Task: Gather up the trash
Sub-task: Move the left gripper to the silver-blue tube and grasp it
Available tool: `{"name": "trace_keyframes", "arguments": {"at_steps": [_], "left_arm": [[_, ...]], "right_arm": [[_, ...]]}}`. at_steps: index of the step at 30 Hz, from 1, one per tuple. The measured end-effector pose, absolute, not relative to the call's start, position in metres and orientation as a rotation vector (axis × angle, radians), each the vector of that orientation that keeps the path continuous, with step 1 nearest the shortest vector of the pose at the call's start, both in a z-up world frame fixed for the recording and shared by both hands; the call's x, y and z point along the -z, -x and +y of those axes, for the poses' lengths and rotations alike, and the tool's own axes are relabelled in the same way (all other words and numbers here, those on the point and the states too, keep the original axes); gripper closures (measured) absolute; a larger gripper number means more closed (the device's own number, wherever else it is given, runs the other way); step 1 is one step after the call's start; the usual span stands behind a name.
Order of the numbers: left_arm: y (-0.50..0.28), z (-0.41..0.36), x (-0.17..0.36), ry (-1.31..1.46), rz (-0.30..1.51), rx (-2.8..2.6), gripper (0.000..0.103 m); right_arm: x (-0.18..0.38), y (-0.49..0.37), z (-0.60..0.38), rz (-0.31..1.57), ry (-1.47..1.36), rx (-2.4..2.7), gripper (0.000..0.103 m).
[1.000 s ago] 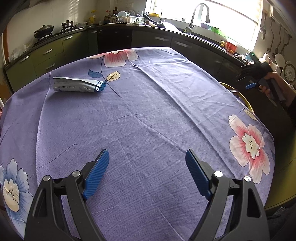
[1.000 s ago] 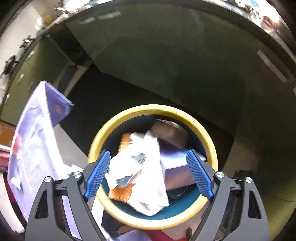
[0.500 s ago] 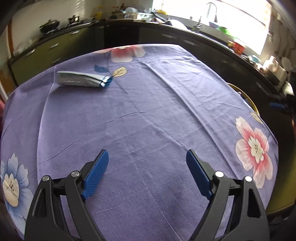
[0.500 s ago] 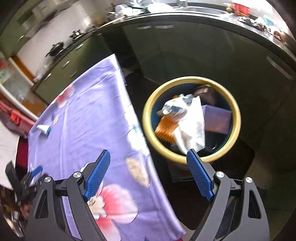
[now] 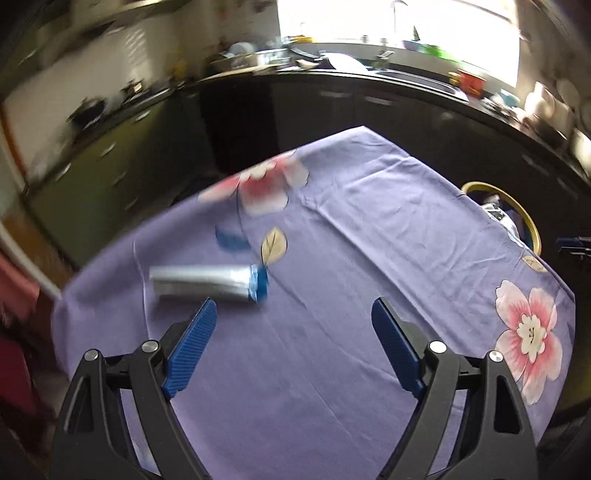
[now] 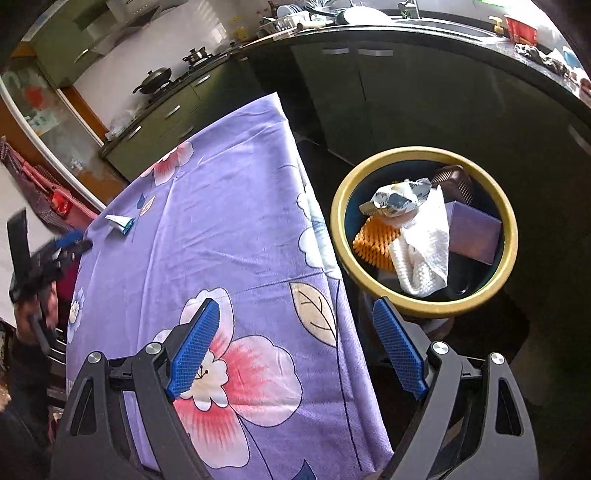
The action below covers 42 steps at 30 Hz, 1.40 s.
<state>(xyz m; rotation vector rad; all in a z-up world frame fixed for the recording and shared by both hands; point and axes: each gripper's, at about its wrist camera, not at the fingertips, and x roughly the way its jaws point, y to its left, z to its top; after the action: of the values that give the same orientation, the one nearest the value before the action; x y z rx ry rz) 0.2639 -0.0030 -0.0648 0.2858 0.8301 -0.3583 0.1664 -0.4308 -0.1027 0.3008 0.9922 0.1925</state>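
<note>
A silver wrapper with a blue end lies on the purple flowered tablecloth; it shows small and far in the right wrist view. My left gripper is open and empty, just short of the wrapper, its left finger near the wrapper's near side. My right gripper is open and empty above the table's edge, beside the yellow-rimmed bin that holds a white cloth, an orange net, a purple box and a crumpled wrapper. The bin's rim also shows in the left wrist view.
Dark kitchen cabinets and a cluttered counter with a sink curve behind the table. A stove with a wok stands at the back left. The left gripper and hand show at the table's far side in the right wrist view.
My left gripper has moved forward toward the wrapper, which now lies just ahead of its fingers. My right gripper has drawn back from over the bin to above the table's edge.
</note>
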Motion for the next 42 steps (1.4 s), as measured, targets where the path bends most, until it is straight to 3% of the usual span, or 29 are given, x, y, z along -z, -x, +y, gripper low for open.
{"name": "trace_keyframes", "arguments": {"at_steps": [13, 28, 42], "left_arm": [[-0.328, 0.03, 0.116, 0.169, 1.15, -0.03, 0.022], [-0.372, 0.024, 0.118, 0.407, 1.181, -0.401, 0.023], [-0.387, 0.032, 0.125, 0.411, 1.215, -0.412, 0.063]], "right_arm": [[0.115, -0.182, -0.415, 1.007, -0.31, -0.292, 0.018], [0.13, -0.183, -0.414, 0.984, -0.373, -0.451, 0.018], [0.132, -0.172, -0.425, 0.97, -0.413, -0.485, 0.018]]}}
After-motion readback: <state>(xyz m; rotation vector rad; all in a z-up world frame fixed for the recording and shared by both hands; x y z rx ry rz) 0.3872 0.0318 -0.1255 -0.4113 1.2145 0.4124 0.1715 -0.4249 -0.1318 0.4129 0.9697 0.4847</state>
